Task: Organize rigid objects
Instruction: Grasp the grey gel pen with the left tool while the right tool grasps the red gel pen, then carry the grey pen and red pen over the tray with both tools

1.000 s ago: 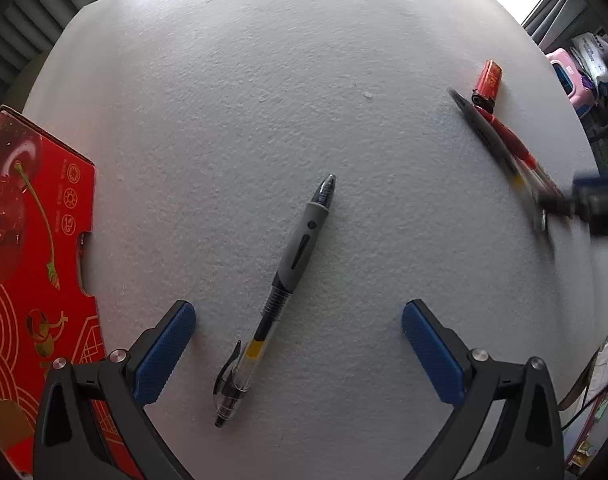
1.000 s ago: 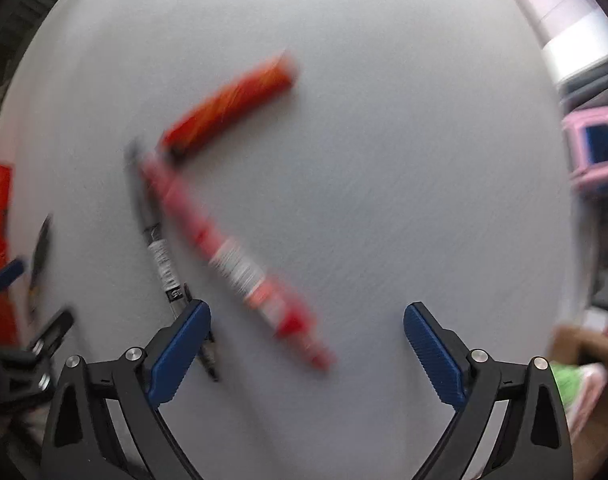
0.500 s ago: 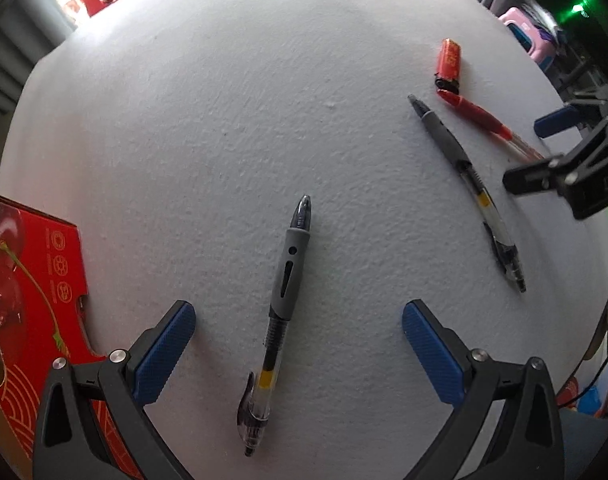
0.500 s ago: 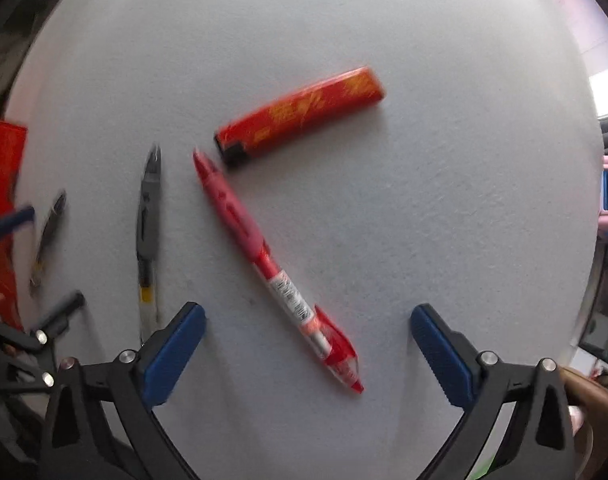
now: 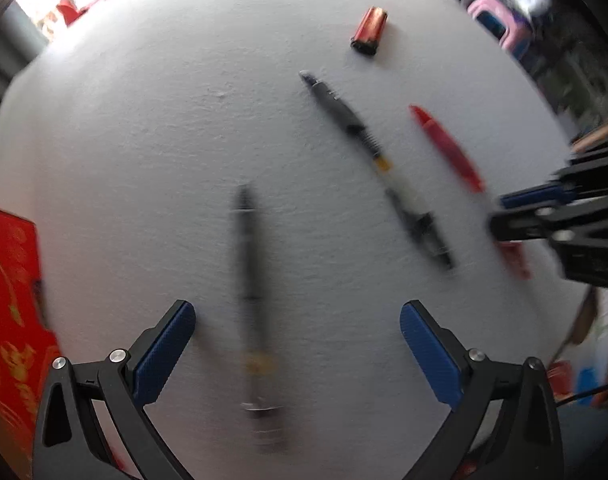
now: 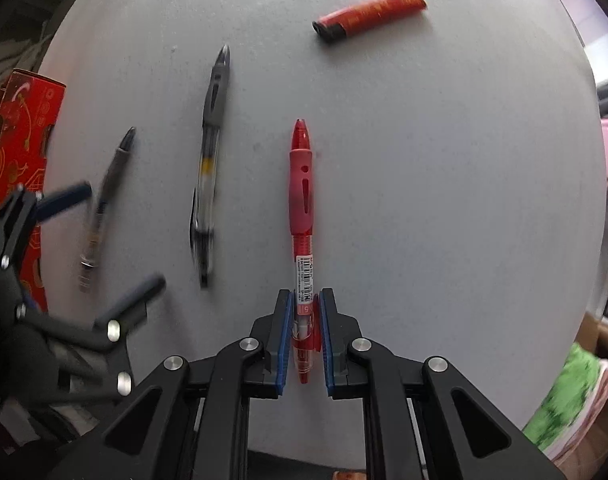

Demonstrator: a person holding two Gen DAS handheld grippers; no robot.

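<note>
right gripper (image 6: 306,320) clamping red pen (image 6: 301,184) (rear end)

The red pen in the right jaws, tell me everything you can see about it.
The red pen is translucent red plastic with a matte red rubber grip, a pointed tip and a white barcode label on the barrel. It lies flat on the white table, tip pointing away. The right gripper jaws clamp its clip end; nothing else touches it.

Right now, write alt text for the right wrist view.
The right tool is shut on the rear end of a red pen lying on a white table. Two grey pens lie to its left, a red lighter lies beyond it, and the open left tool enters at left.
</note>
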